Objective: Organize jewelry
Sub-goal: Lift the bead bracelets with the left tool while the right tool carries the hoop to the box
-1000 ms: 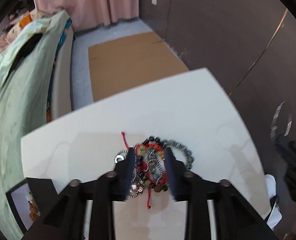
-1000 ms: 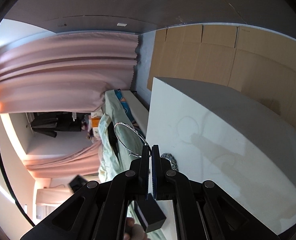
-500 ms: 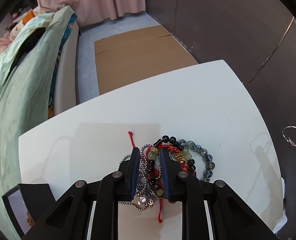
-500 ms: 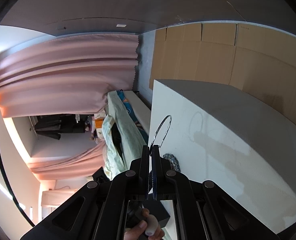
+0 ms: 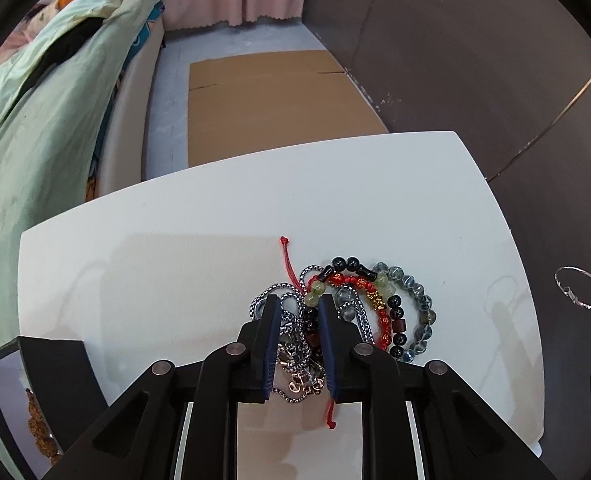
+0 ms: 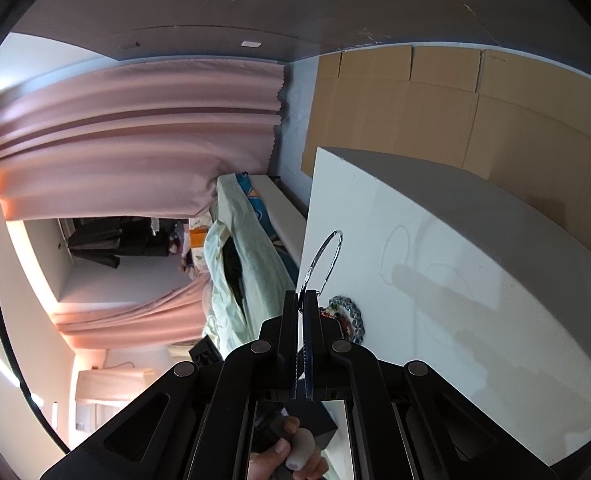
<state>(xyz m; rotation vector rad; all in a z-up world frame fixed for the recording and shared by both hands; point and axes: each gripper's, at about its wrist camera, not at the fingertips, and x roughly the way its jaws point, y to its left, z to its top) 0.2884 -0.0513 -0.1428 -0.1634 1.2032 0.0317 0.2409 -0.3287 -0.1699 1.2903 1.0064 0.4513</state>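
Observation:
A tangled pile of jewelry (image 5: 347, 312) lies on the white table (image 5: 215, 216): silver chains, a red cord bracelet, dark, green and grey bead bracelets. My left gripper (image 5: 297, 304) is lowered over the pile's left part, jaws partly closed around the silver chains (image 5: 291, 332) and some dark beads. My right gripper (image 6: 303, 300) is shut on a thin silver hoop (image 6: 324, 258) and holds it in the air beside the table's right edge. The hoop also shows in the left wrist view (image 5: 575, 286). The pile is partly visible in the right wrist view (image 6: 345, 314).
A black jewelry box (image 5: 35, 396) with amber beads inside sits at the table's near left corner. A bed with a green cover (image 5: 35, 120) stands to the left. Flat cardboard (image 5: 275, 108) lies on the floor beyond the table. A dark wall (image 5: 475, 60) rises at the right.
My left gripper has narrowed its jaws around the chains in the pile. My right gripper has turned the silver hoop edge-on and held it beside the table.

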